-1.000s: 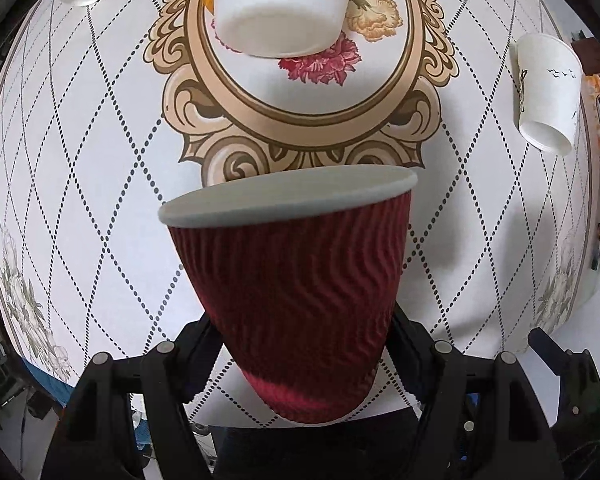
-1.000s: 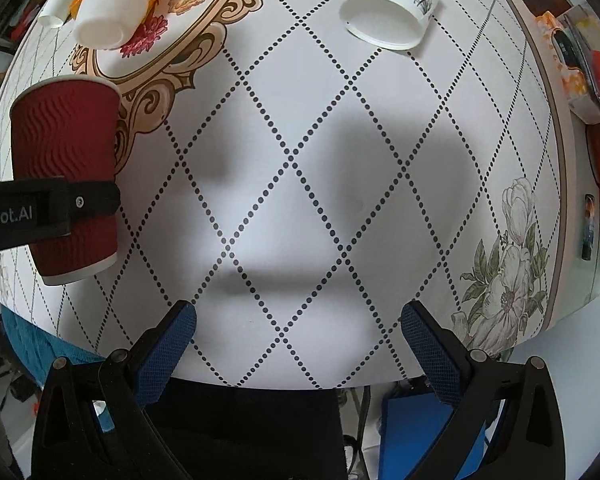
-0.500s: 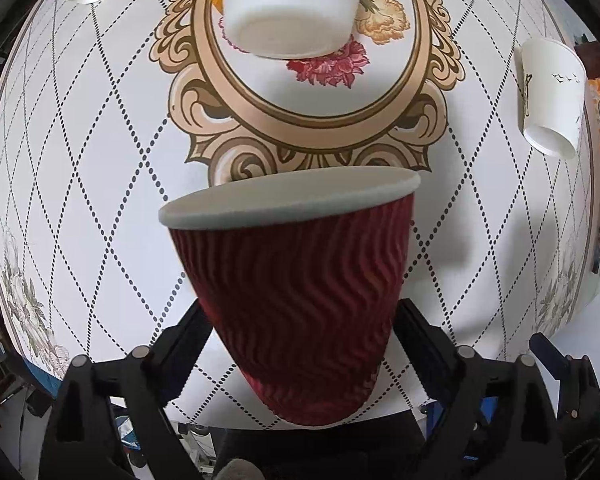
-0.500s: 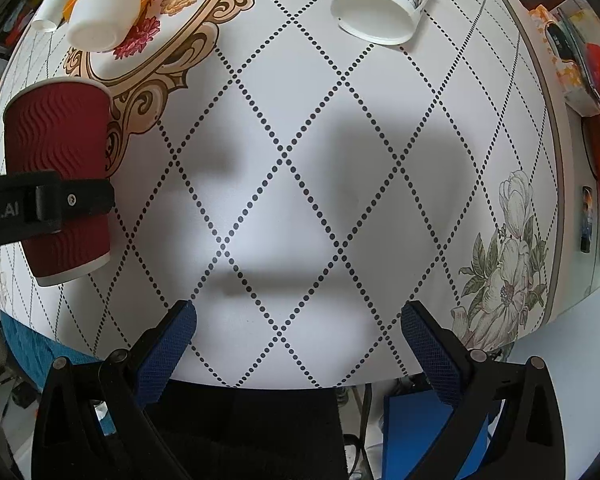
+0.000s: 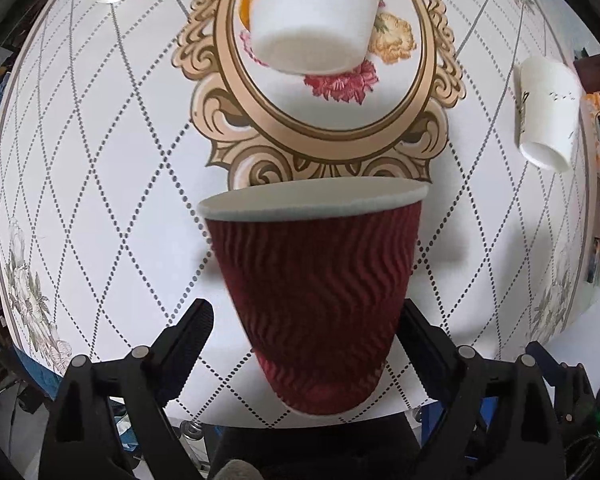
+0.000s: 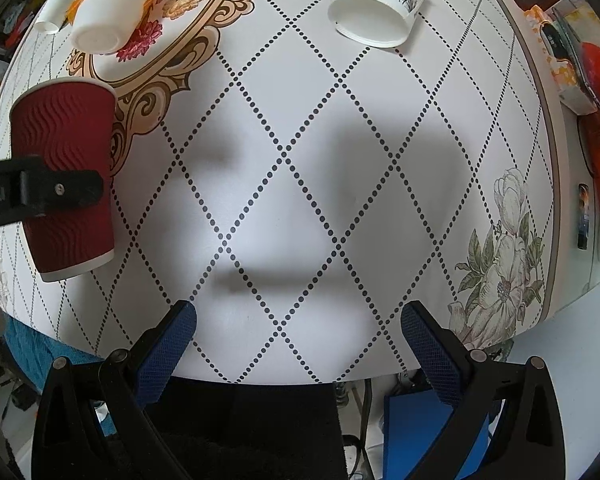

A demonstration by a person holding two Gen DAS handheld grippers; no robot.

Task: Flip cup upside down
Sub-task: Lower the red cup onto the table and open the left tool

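The left claw [image 5: 304, 332] points forward over the counter [image 6: 300, 184], its two black fingers spread apart; the left finger [image 5: 188, 332] stands clear of what sits between them, while whether the right one touches cannot be told. From the right wrist view, one of its black fingers [image 6: 60, 190] reaches in from the left side. The right claw [image 6: 298, 340] hangs over the counter's near edge with blue-padded fingers [image 6: 168, 348] wide apart, gripping nothing.

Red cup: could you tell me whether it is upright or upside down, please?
Upright: the red cup has its wide white rim on top and narrow base below, in both views.
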